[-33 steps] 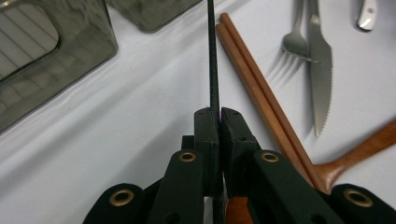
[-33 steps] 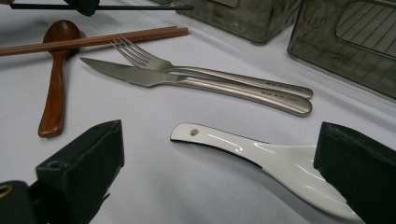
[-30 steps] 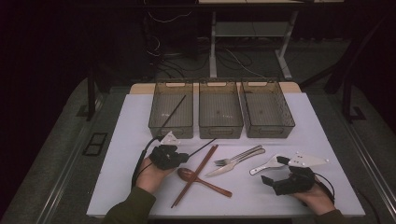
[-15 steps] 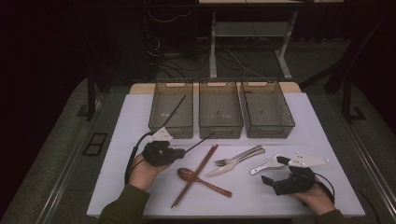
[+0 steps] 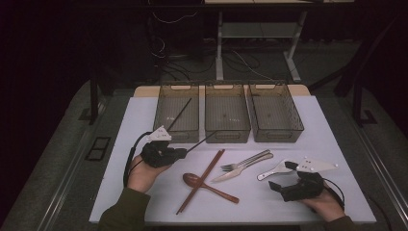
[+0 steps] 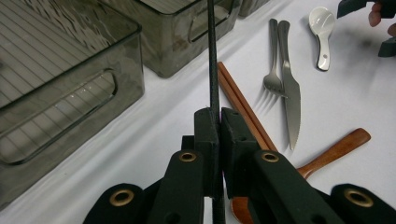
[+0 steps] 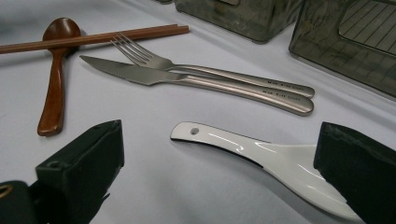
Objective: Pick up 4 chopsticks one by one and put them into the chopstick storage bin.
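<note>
The black chopstick (image 6: 213, 56) is pinched near its end by the left gripper (image 5: 180, 153), tip aimed at the left bin (image 5: 179, 113) (its mate already leans inside). Further right lie wooden chopsticks (image 5: 202, 179), fork (image 5: 246, 160) and knife (image 5: 239, 169); the right gripper (image 5: 281, 176), jaws apart, straddles the white spoon (image 7: 261, 156), ready to close.
</note>
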`<state>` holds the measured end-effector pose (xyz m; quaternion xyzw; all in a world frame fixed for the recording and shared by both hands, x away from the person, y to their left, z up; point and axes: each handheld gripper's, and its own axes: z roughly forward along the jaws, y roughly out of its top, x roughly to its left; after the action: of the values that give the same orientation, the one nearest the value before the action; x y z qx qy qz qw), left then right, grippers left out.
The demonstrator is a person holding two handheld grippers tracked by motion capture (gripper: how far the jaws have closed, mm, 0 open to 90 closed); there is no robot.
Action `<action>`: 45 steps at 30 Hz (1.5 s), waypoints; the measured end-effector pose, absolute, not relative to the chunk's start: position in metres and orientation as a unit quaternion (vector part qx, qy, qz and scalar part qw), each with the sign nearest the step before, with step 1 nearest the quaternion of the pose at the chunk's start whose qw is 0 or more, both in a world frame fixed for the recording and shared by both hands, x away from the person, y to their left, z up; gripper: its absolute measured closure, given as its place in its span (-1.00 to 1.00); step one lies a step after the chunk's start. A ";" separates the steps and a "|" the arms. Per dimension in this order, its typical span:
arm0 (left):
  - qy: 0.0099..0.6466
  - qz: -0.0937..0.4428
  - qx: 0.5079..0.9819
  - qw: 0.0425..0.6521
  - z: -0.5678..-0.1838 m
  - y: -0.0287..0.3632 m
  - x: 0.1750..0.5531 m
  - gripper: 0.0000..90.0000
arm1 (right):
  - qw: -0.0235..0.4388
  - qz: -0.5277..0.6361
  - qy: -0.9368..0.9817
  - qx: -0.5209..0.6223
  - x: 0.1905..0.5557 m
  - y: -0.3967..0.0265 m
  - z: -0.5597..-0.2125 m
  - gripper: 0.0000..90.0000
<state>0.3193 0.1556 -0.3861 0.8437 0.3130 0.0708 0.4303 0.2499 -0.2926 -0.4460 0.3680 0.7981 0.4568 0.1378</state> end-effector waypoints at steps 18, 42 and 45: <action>0.314 0.096 0.832 0.447 -0.360 0.160 0.336 0.88 | 0.138 0.456 0.797 0.370 0.250 -0.292 -0.446 -0.97; 0.354 0.116 0.818 0.438 -0.341 0.156 0.408 0.88 | 0.141 0.456 0.797 0.370 0.249 -0.293 -0.446 -0.97; 0.362 0.125 0.816 0.434 -0.343 0.156 0.416 0.88 | 0.140 0.456 0.797 0.370 0.249 -0.293 -0.446 -0.97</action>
<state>0.4159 0.1556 -0.3425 0.8158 0.3617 0.1245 0.4337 0.2489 -0.2931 -0.4464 0.3704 0.7970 0.4561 0.1399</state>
